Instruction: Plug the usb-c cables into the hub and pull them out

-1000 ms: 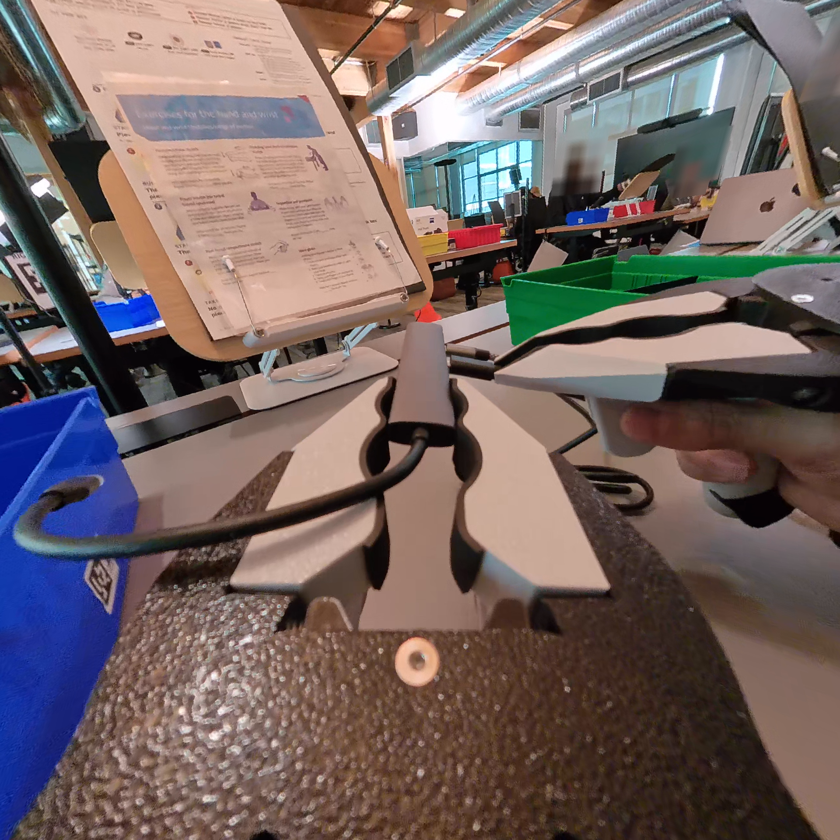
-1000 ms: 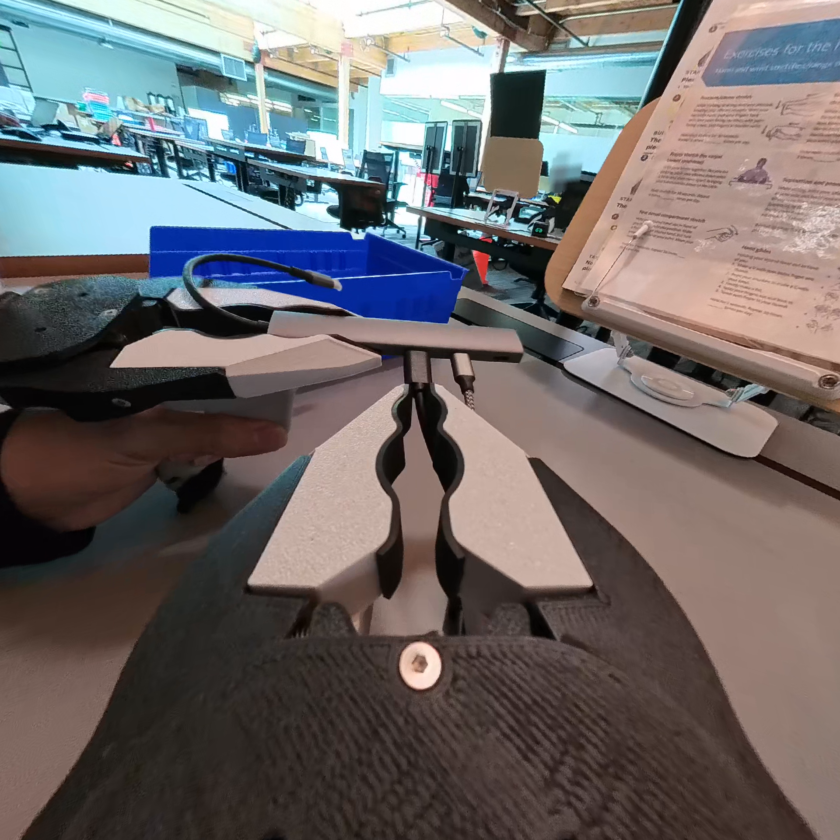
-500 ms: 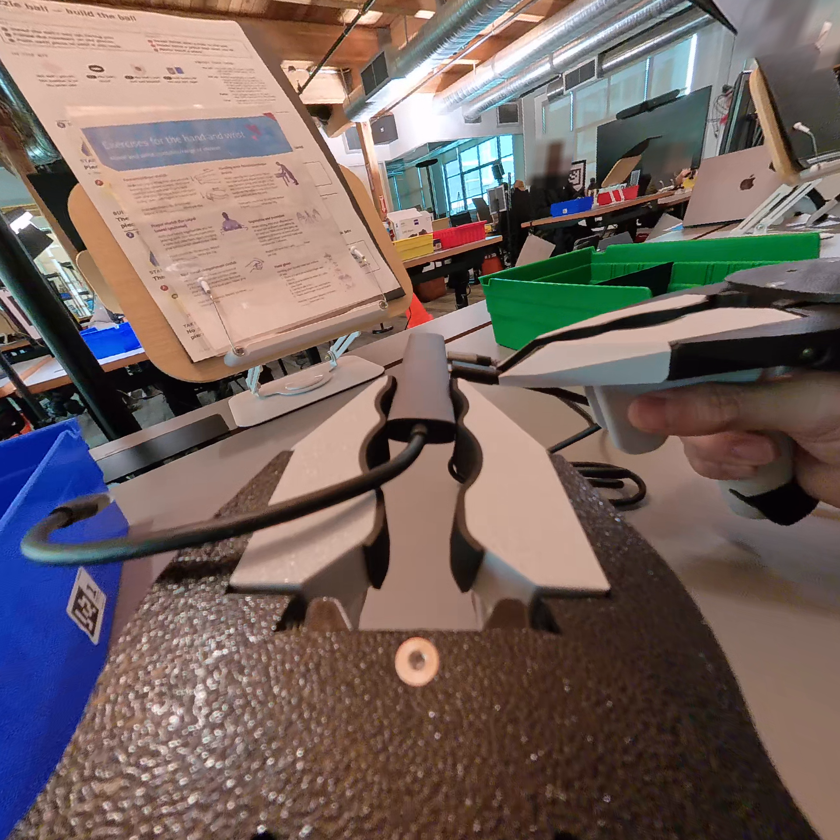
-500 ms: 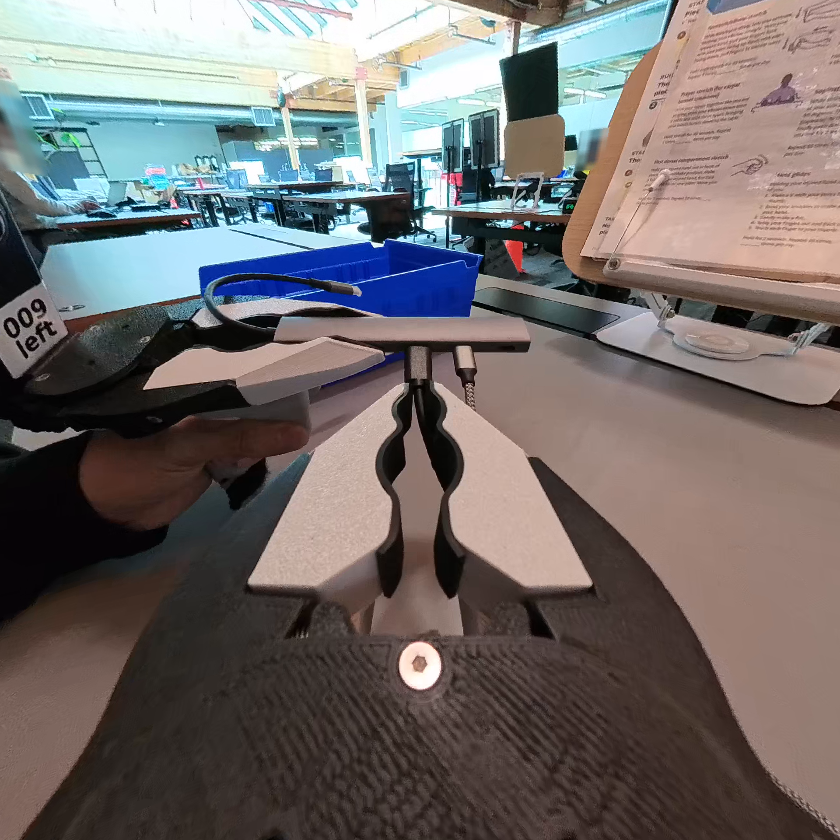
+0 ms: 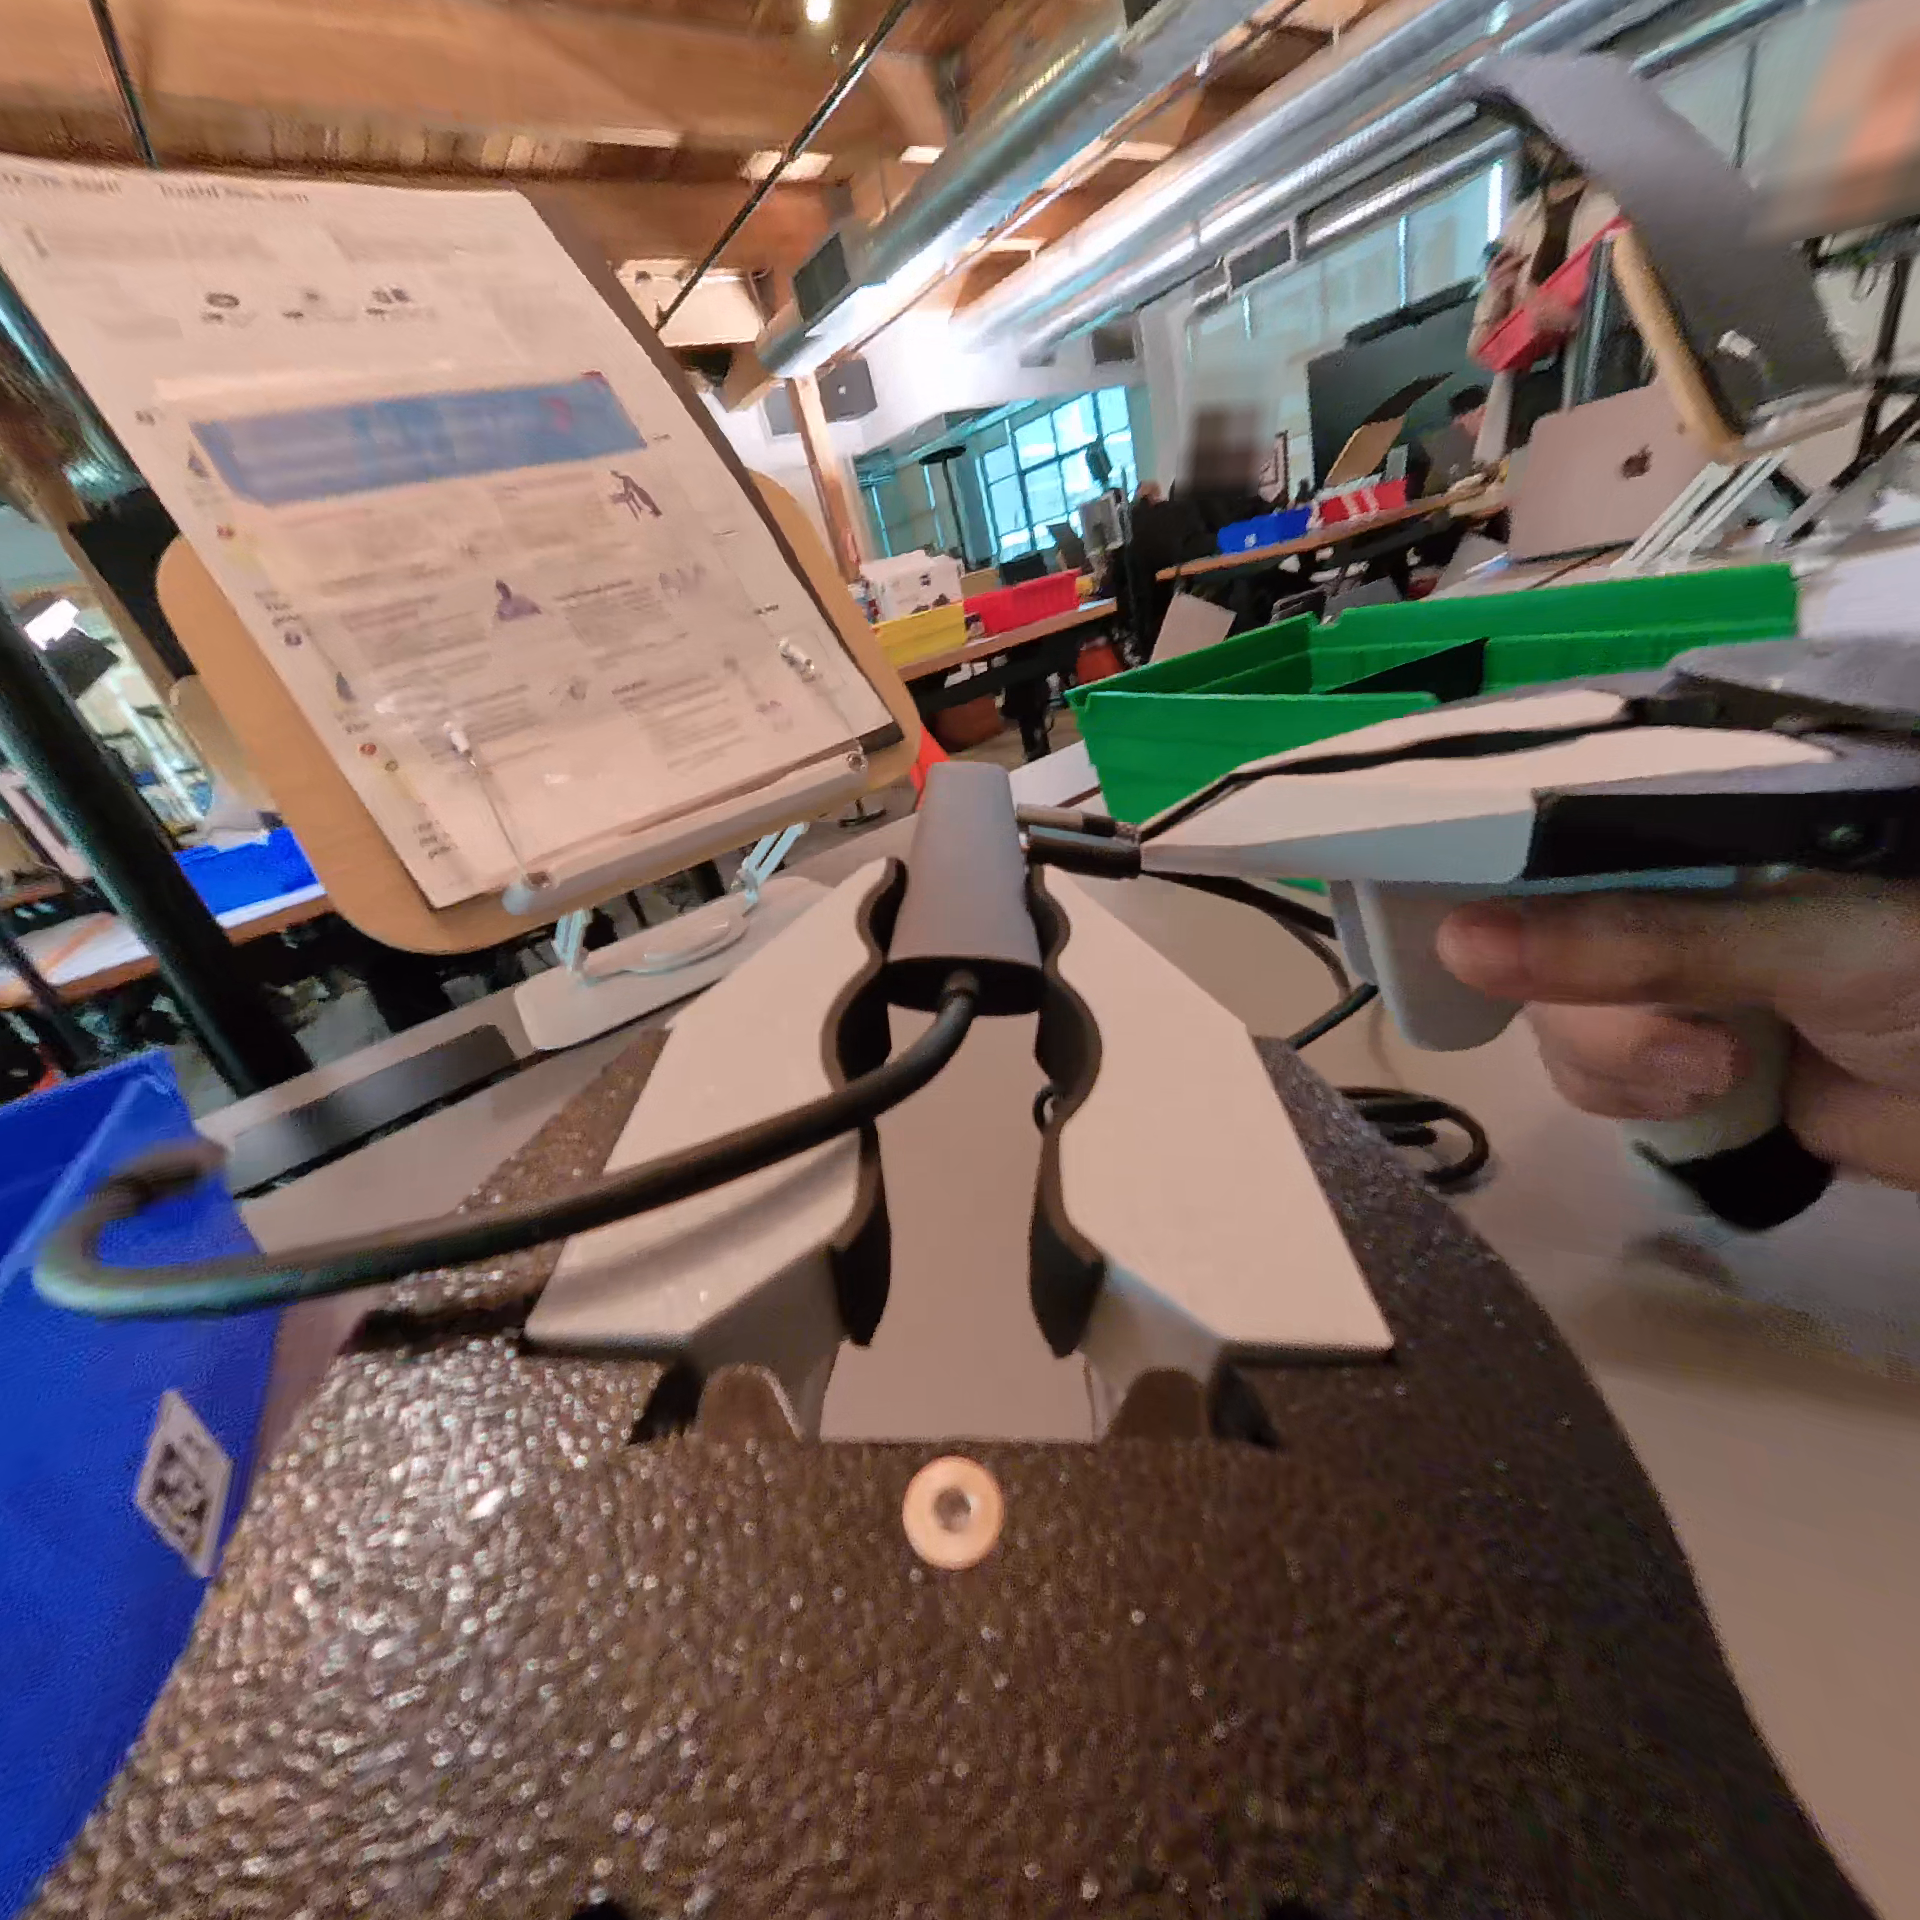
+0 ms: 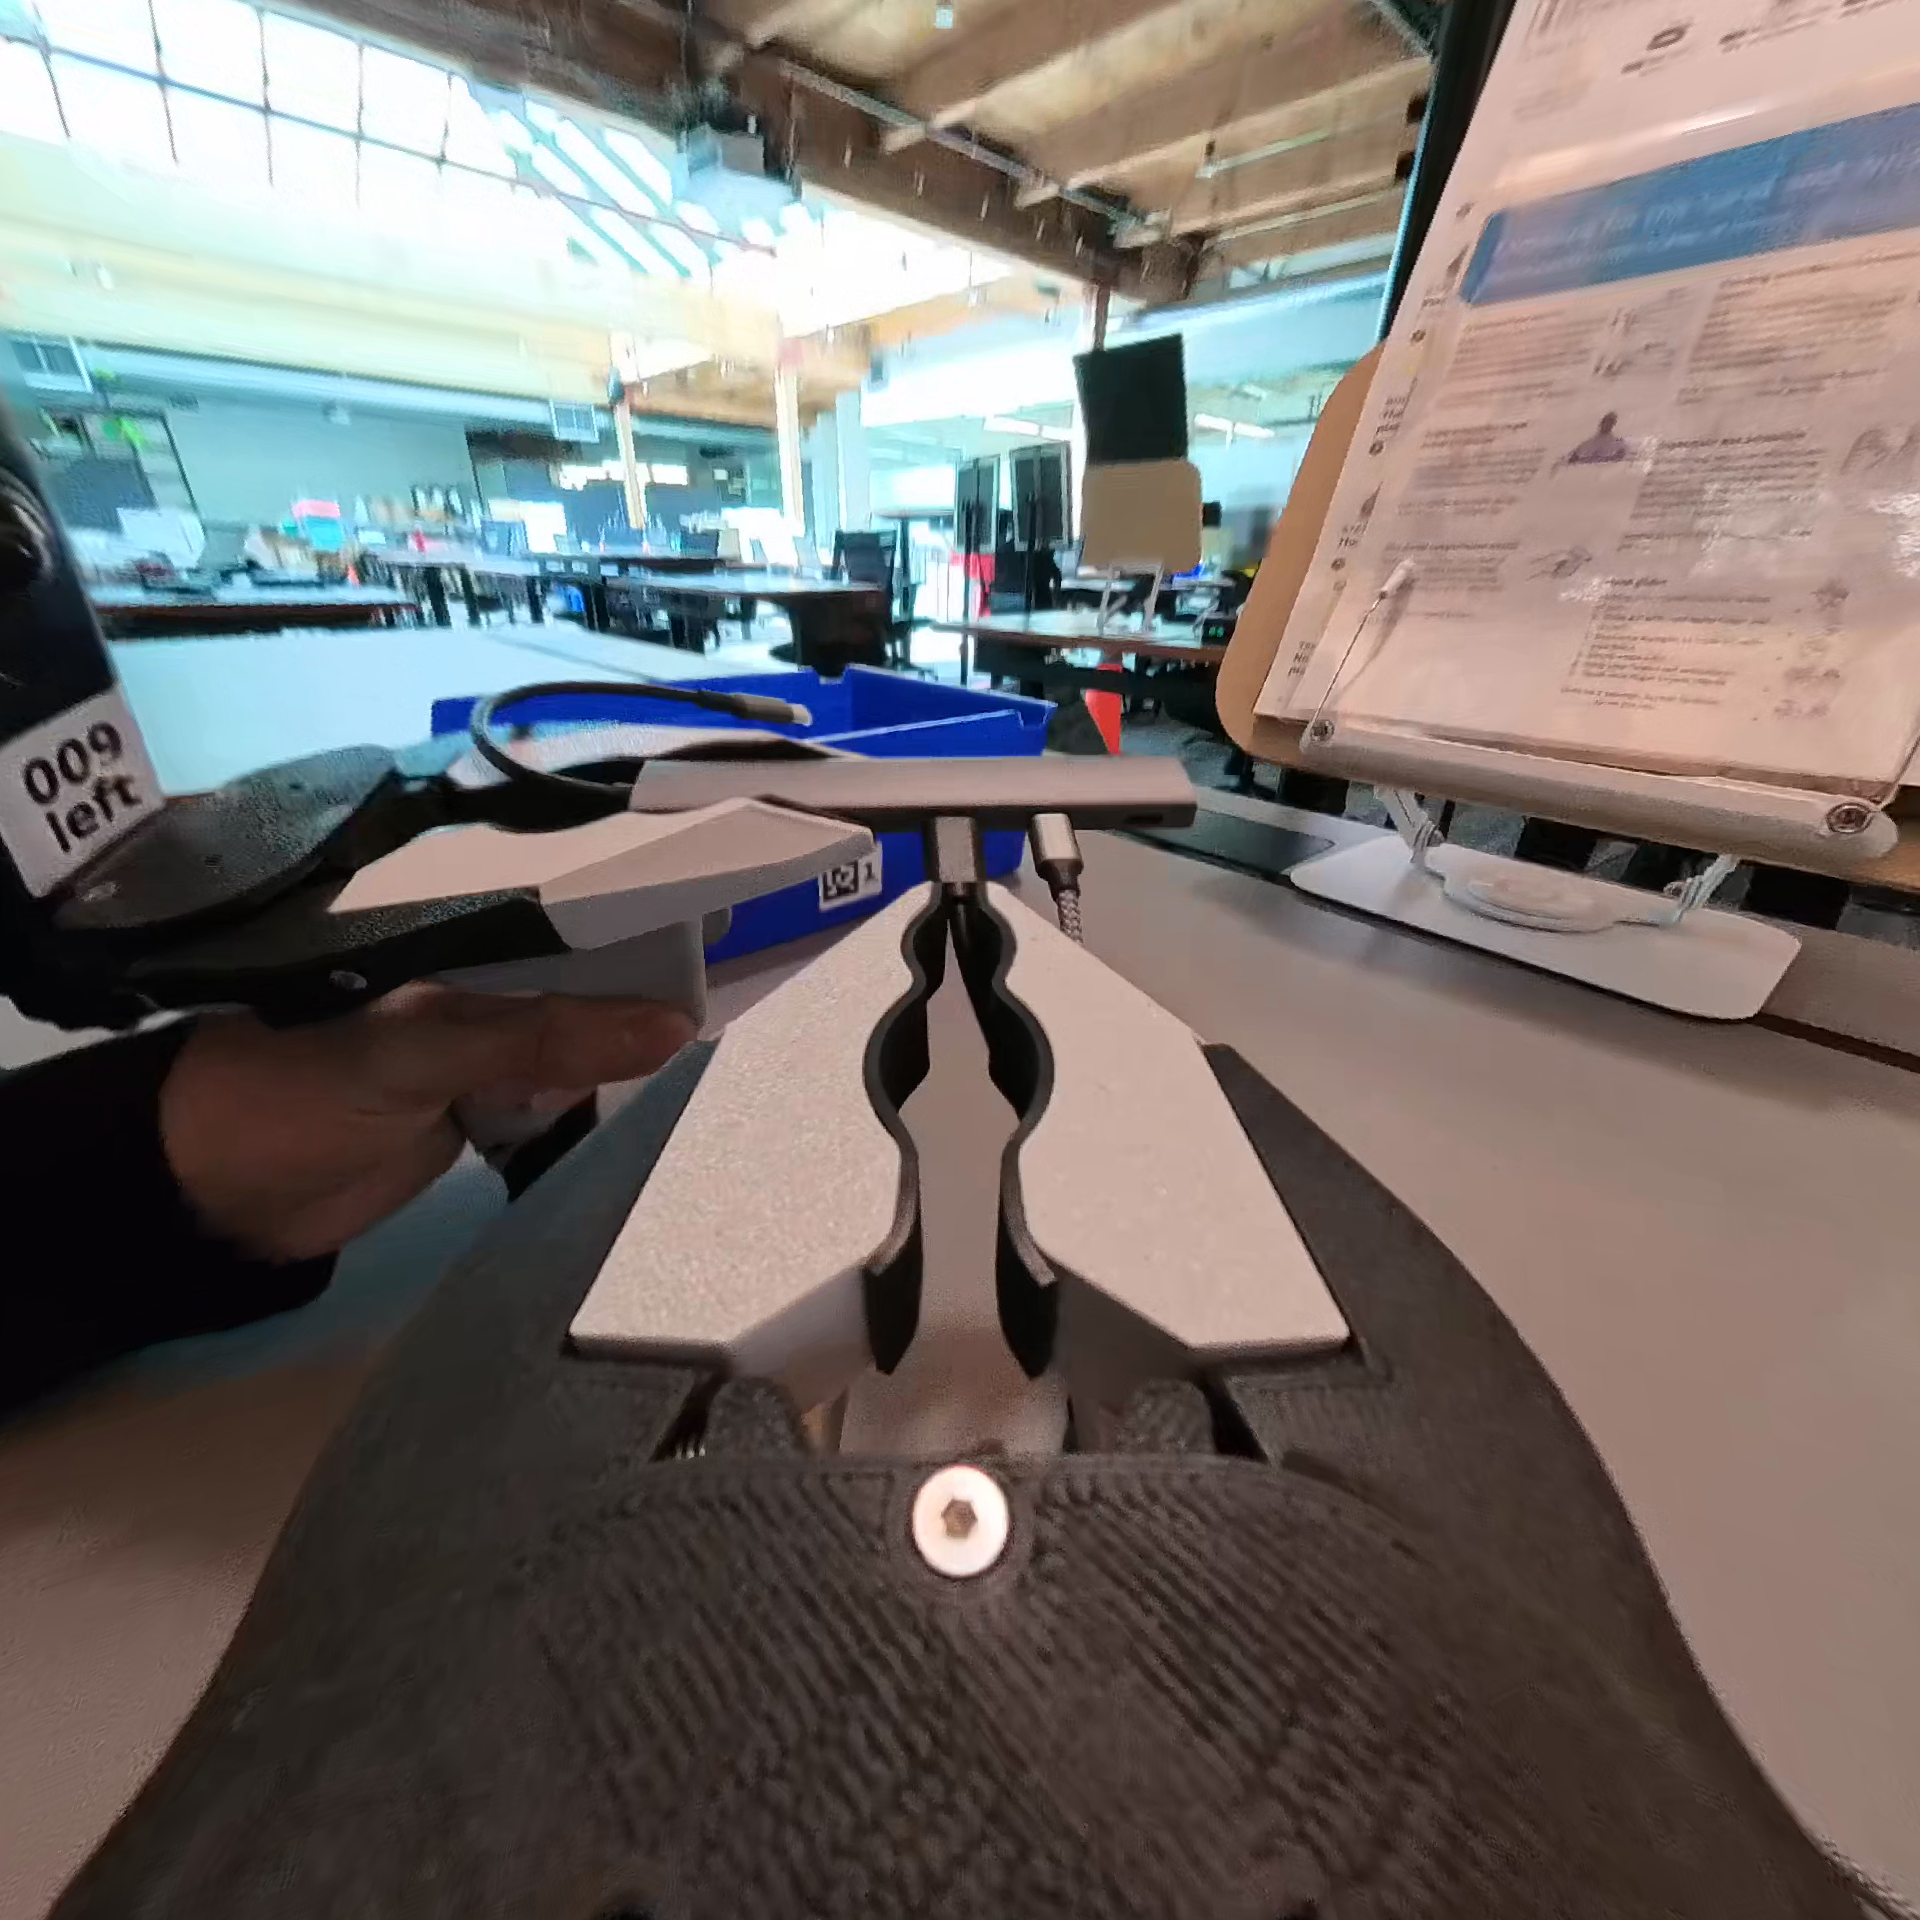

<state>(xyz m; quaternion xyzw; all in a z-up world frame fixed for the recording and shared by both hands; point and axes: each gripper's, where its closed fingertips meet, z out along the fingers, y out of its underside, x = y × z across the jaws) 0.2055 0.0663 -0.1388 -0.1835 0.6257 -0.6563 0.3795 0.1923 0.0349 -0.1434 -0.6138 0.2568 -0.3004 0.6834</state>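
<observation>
My left gripper is shut on the grey USB hub and holds it above the table; the hub's own black cable loops off to the left. The hub lies crosswise in the right wrist view. My right gripper is shut on a grey USB-C plug seated in the hub's side. A second, braided cable's plug sits in the port beside it. The right gripper reaches the hub from the right in the left wrist view.
A blue bin stands behind the hub; it also shows at the left edge. A green bin stands at the right. A wooden document stand with a printed sheet stands behind on the grey table. Black cable coils lie on the table. The tips of one gripper are about 4 cm away from the tips of the other.
Both grippers have lifted and tilted upward together, still gripping hub and plug. The plug stays seated in the hub; the current frames are motion-blurred.
</observation>
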